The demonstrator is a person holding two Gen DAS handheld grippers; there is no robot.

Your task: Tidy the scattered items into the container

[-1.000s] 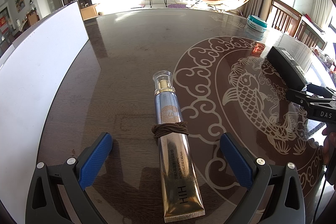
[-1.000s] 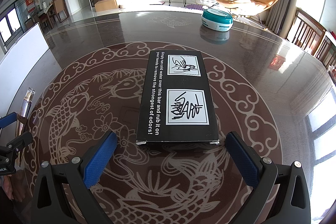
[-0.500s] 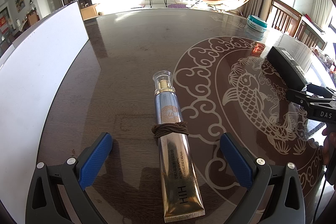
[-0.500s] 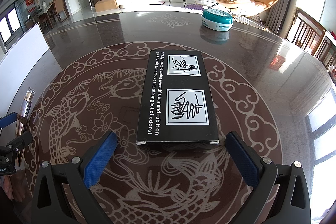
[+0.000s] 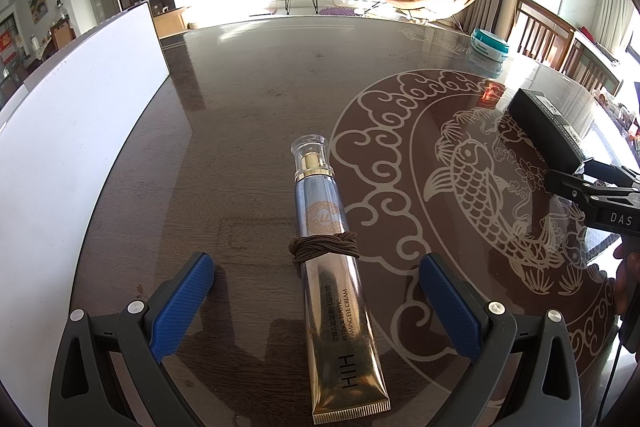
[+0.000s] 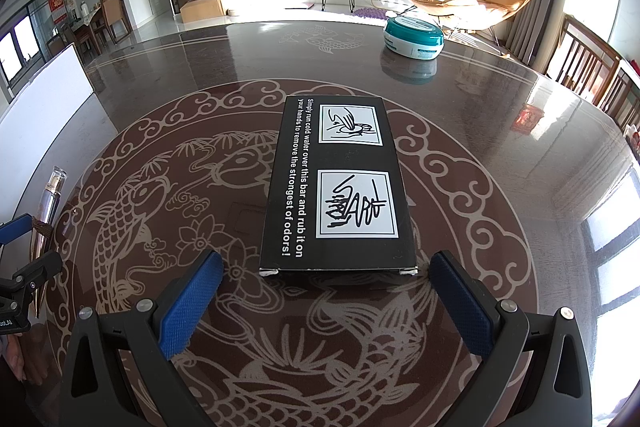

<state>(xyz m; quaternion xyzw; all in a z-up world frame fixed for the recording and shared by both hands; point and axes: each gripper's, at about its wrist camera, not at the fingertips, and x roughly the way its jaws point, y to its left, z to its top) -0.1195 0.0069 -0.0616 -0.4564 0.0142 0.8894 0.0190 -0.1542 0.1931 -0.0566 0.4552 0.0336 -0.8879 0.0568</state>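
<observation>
While nothing has gone into a container yet, pretty much the whole job left. Going left to right: big white flat-sided box (image 5: pixel 76 163) along the table's left edge, probably the container, though can't see inside. Next, left hand-held gripper (image 5: pixel 316 301) with blue pads spread wide, gripping nothing, straddling the gold and silver squeeze tube with a clear cap (image 5: pixel 334 263) lying flat on the dark glossy table with the pale koi pattern (image 5: pixel 248 115). Brown twisted hair tie (image 5: pixel 324 247) wrapped round the tube's middle. Readable on the tube: "HIH" and "RETINOL ELASTIC FIRMING EYE CREAM". Further right, flat black rectangular cardboard box (image 6: pixel 336 183) mid-table, right hand-held gripper (image 6: pixel 326 299) also wide open, empty, lined up just short of its near end. Box text: "Simply run cold water over this bar and rub it on your hands to remove the strongest of odors!" Far right at the back, round teal and white jar (image 6: pixel 414 37), label too small to read. "DAS" printed on the right tool, seen from the left camera.
</observation>
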